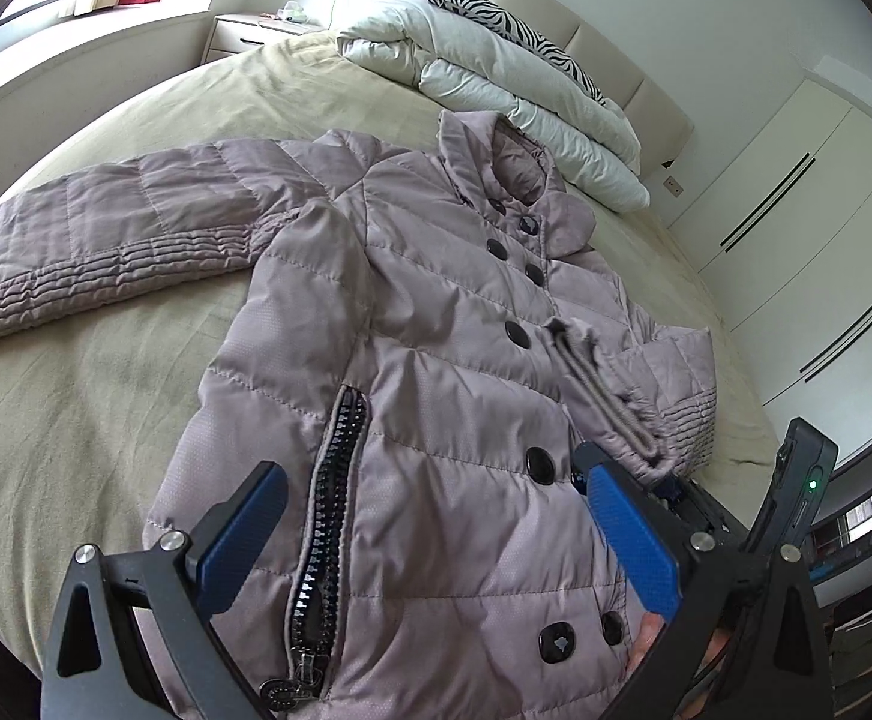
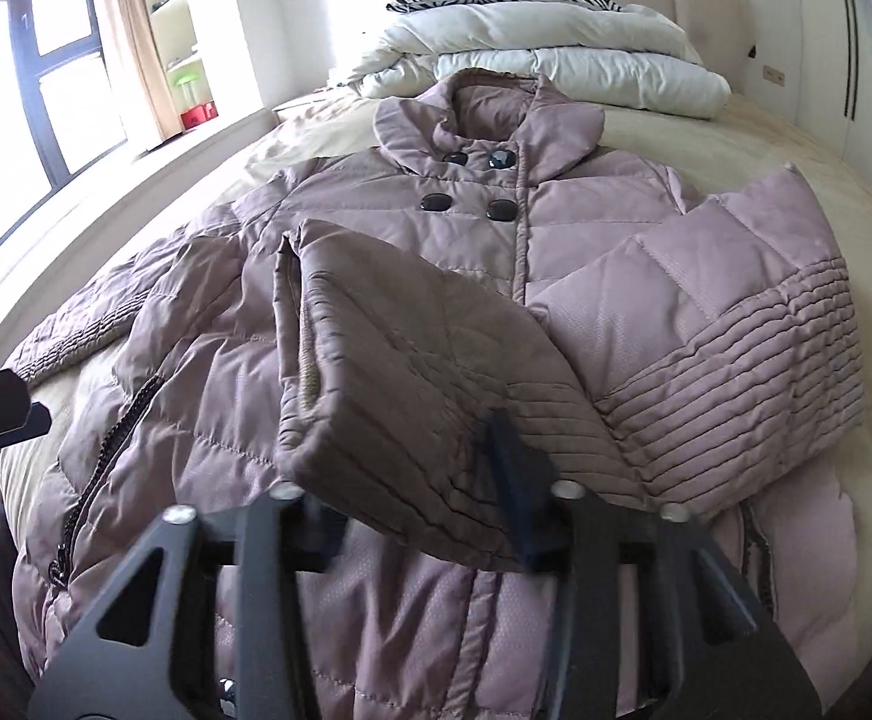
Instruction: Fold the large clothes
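Gripping the folded sleeve cuff, the right gripper is carrying it leftward across the puffer coat; the left gripper is hovering wide open, empty.

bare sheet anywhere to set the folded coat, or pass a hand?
Bare sheet between the outstretched sleeve and the coat's body. More beyond that sleeve toward the nightstand. Crowded at the headboard: duvet against the collar.

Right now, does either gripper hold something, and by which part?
The right gripper holds the jacket by its sleeve cuff. The left gripper is open, holding nothing.
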Demonstrator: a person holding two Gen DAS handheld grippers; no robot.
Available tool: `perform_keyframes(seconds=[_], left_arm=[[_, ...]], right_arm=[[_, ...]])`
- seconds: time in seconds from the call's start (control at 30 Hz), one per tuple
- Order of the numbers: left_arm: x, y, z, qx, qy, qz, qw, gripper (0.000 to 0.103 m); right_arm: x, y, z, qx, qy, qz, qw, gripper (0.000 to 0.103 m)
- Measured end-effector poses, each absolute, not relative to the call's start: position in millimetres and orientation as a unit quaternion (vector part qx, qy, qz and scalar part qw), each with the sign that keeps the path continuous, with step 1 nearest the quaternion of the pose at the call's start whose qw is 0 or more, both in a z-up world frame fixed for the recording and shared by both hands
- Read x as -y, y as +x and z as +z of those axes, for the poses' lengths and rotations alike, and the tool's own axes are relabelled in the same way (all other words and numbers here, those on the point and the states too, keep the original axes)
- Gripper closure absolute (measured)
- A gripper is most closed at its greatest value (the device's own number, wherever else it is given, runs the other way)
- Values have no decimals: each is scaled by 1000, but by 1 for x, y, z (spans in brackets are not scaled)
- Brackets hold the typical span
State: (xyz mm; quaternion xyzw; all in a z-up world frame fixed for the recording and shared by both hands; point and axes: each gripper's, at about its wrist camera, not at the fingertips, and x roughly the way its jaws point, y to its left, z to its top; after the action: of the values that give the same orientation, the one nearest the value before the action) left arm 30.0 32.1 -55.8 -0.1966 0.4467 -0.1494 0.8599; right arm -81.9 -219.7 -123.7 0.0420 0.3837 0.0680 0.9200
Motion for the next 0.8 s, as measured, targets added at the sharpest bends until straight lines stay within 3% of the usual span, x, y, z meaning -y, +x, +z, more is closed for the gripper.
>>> perform_keyframes(seconds=[0.03, 0.2, 0.47, 0.57, 0.7, 0.77, 0.8], left_arm=[[-28, 32, -58, -450, -201, -155, 856, 1], [-1, 47, -66, -470, -212, -187, 836, 1], [66, 89, -87, -529, -231, -239, 781, 1], [85, 98, -99, -547, -241, -246, 763, 9], [93, 104, -104, -553, -230, -222, 769, 12], [91, 104, -104, -554, -222, -210, 774, 20], [91, 105, -104, -556, -214, -200, 778, 30]], right_arm=[[215, -74, -123, -389, 57, 76, 916, 23], [211, -68, -119, -399, 68, 90, 910, 22], [288, -98, -107, -368, 198, 100, 903, 22], [313, -109, -110, -363, 230, 89, 899, 22], [338, -113, -125, -372, 259, 67, 889, 22], [347, -115, -134, -374, 279, 65, 882, 22], [350, -116, -136, -372, 286, 67, 880, 22]])
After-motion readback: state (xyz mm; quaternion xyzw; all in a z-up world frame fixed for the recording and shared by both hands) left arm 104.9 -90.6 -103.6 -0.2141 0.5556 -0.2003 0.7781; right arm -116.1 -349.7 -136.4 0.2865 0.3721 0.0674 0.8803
